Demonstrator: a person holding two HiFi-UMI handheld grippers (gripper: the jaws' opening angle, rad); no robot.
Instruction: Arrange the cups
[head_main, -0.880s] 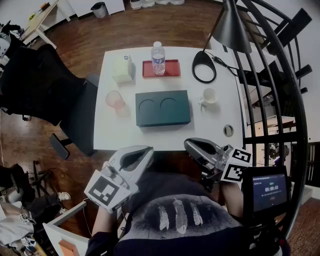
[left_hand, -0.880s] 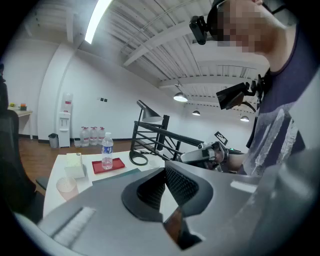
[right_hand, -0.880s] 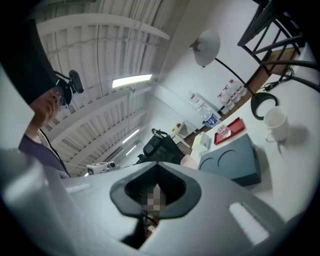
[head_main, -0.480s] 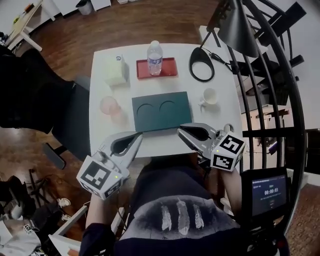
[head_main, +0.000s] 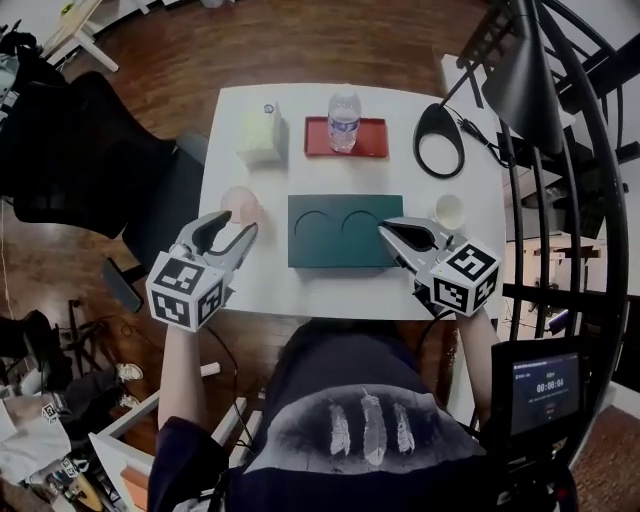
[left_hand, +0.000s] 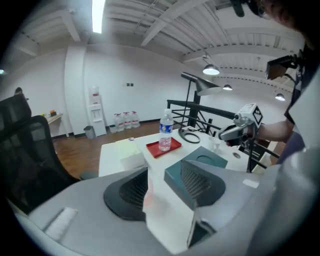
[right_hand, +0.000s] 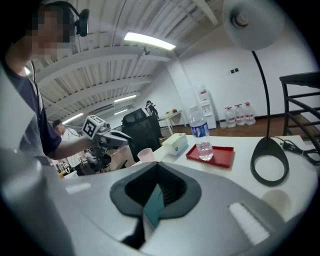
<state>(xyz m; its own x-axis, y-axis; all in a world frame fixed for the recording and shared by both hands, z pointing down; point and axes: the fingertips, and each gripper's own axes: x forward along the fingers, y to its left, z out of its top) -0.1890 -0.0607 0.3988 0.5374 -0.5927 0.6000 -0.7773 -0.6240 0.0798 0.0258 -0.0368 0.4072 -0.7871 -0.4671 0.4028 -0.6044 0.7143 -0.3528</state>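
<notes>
Left of the teal holder (head_main: 340, 250) we hold the left gripper (head_main: 232, 224) with its fingers apart, the pink cup (head_main: 240, 203) just beyond their tips and not gripped. At the holder's right near corner our right gripper (head_main: 388, 229) has its fingers pressed together on nothing. The white cup (head_main: 449, 210) stands just right of the holder, apart from both grippers

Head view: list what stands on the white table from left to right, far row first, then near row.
Far row: tissue box → red tray bearing the water bottle → lamp base.
Near row: pink cup → green holder → white cup.
</notes>
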